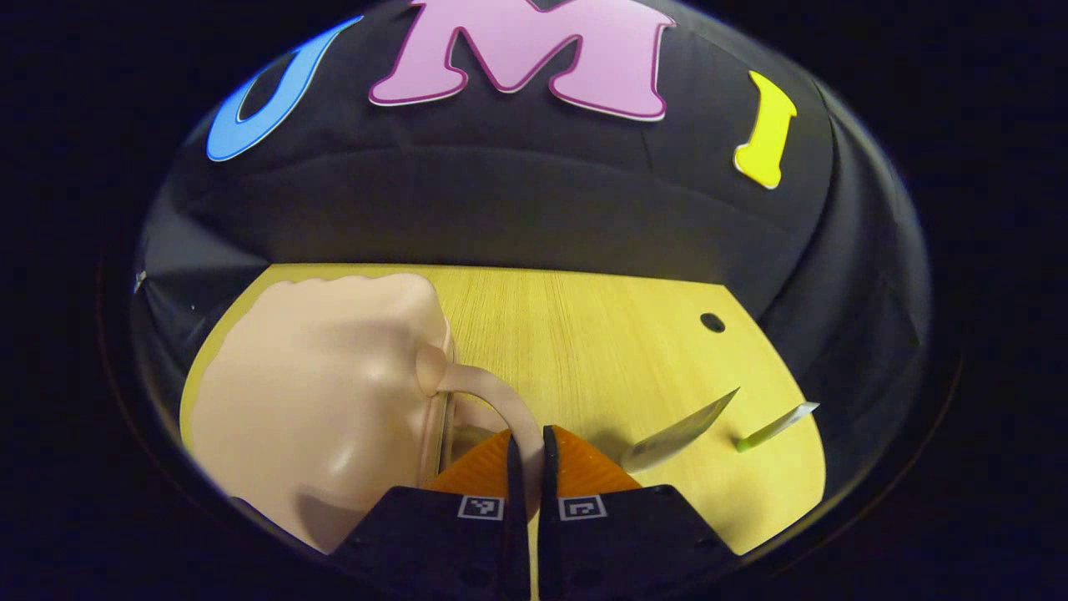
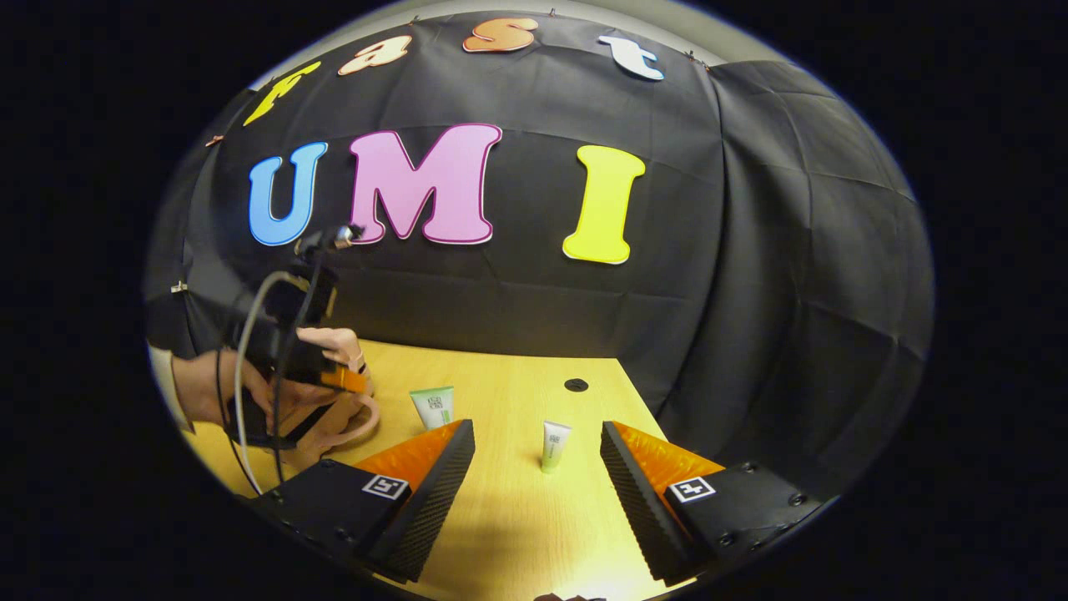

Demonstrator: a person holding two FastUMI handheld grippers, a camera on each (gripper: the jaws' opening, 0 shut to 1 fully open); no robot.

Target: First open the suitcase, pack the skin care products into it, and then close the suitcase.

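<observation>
Your left gripper (image 1: 527,455) is clamped on the suitcase handle (image 1: 492,396): both fingers pinch the thin pale-pink loop, jaws nearly together with only the handle between them. The suitcase (image 1: 309,392) is a small pale-pink hard shell lying on the wooden table (image 1: 584,334), at the left of the left gripper view. Its seam runs just left of your fingertips; I can't tell from here whether the lid is cracked open or fully closed.

In the same view two skin care tubes lie on the table to the right of the gripper: a larger tube (image 1: 680,434) close by, and a slim green-and-white tube (image 1: 776,426) farther right, apart from each other. A round cable hole (image 1: 712,322) sits in the tabletop beyond them.

Your right gripper (image 2: 538,455) is released, jaws spread wide, holding nothing, low over the table. The small green-and-white tube (image 2: 555,444) stands upright between its fingers but farther out, touching neither. The wider white-and-green tube (image 2: 434,406) stands just beyond the left finger.

In the right gripper view, your left hand (image 2: 250,392) holds the other gripper at far left, over the pink suitcase near the table's left edge, cables hanging from it.
</observation>
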